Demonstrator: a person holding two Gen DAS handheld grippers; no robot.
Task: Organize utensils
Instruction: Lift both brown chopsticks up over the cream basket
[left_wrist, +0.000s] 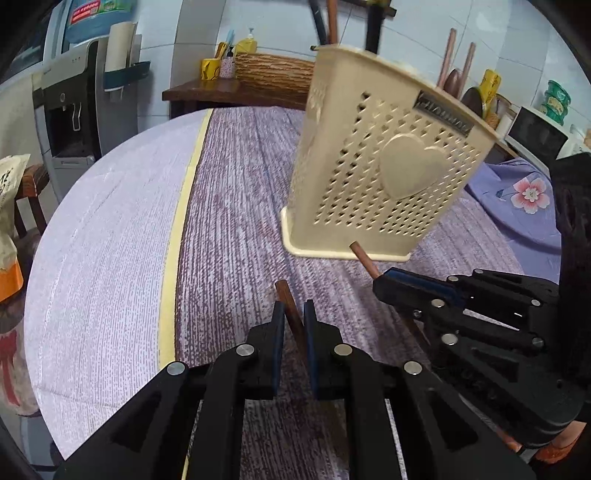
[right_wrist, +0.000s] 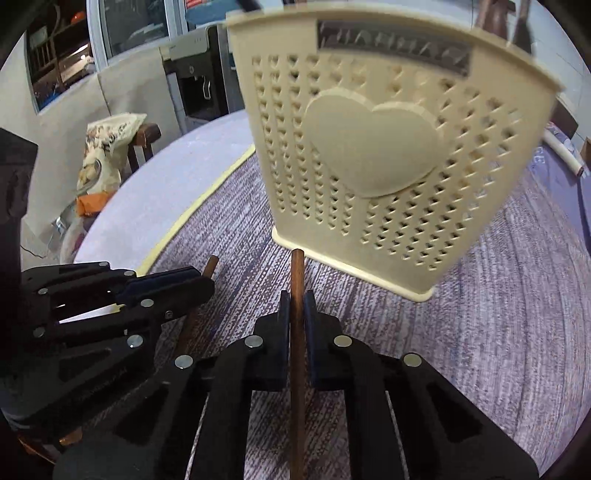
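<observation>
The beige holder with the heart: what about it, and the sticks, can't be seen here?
- Holder inside: both views show only its perforated front.
- Utensils standing in it: tops cut off by the edge, right view blurred.
- Left stick: lower end hidden by the left tool.
- Right stick: its length runs off the bottom edge.

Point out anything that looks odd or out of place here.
Nothing stands out. The cream utensil holder stands upright on the table, and each gripper, left and right, is shut on one brown chopstick.

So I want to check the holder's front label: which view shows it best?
The right wrist view: the cream utensil holder fills it, its label large but blurred. The left wrist view shows the holder smaller, with a smaller label.
</observation>
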